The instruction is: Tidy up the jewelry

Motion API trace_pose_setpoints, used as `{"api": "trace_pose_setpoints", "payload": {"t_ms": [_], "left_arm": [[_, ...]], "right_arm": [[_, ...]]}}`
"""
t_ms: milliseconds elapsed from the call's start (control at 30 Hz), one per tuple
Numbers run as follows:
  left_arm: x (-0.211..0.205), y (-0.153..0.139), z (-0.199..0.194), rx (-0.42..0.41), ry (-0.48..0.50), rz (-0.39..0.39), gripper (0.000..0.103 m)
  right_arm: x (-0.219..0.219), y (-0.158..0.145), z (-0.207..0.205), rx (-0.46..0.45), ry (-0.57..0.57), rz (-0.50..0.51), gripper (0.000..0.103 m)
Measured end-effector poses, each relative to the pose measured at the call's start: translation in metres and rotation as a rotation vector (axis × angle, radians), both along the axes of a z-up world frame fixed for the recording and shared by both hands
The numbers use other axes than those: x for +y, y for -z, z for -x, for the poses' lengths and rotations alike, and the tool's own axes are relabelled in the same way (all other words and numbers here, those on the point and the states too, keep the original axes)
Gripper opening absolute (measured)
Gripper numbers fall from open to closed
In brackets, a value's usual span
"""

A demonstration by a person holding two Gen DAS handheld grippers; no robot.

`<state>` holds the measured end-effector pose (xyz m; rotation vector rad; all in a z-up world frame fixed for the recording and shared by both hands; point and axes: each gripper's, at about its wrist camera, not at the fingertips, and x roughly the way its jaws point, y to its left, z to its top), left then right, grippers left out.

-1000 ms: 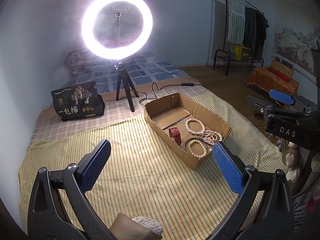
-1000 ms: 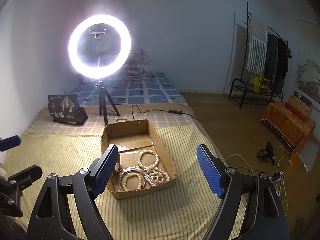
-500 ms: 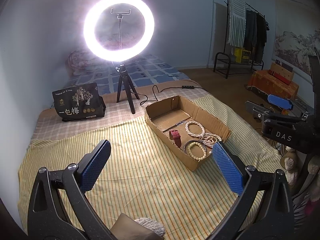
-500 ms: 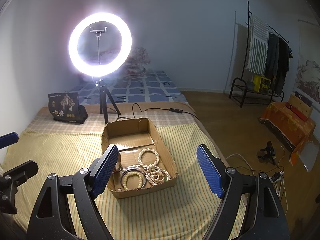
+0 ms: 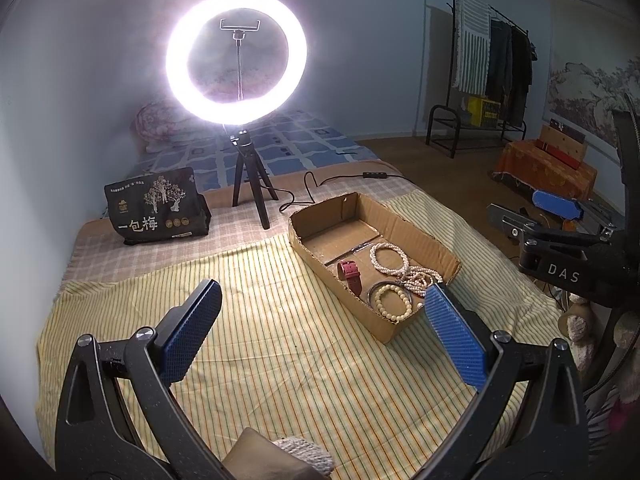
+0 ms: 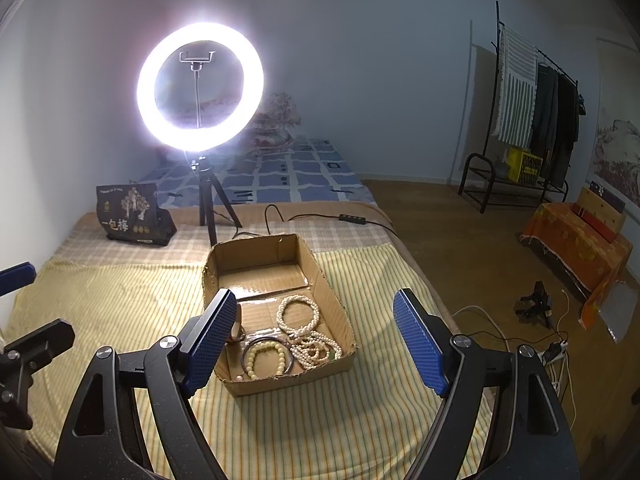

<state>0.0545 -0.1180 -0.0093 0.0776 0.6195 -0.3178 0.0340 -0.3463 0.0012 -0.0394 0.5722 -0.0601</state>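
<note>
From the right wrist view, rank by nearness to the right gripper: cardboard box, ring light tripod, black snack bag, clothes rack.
From the right gripper:
1. Cardboard box, just ahead between the fingers.
2. Ring light tripod, behind the box.
3. Black snack bag, far left.
4. Clothes rack, far right wall.

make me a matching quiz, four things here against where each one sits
Things:
1. red strap
2. ring light
3. black bag
4. clothes rack

Places:
a. on the floor by the far wall
b. inside the cardboard box
c. on a tripod just behind the box
d. on the checked cloth, left of the tripod

Pairs: 1-b, 2-c, 3-d, 4-a
</note>
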Motion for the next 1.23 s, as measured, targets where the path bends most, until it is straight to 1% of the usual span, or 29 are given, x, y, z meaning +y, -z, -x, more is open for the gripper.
{"api": "trace_pose_setpoints", "payload": {"t_ms": [967,1233], "left_arm": [[0.0009,-0.0036,0.0006,-0.010,-0.007,-0.011,0.103],[0.0011,-0.0038,0.0017,-0.033,-0.017,-0.022,0.103]], "right_arm": [[0.0021,0.0042,0.0005,0.012,-0.007,0.004,0.081],[0.0023,0.0049,-0.0013,0.019,-0.010,0.009,0.081]]}}
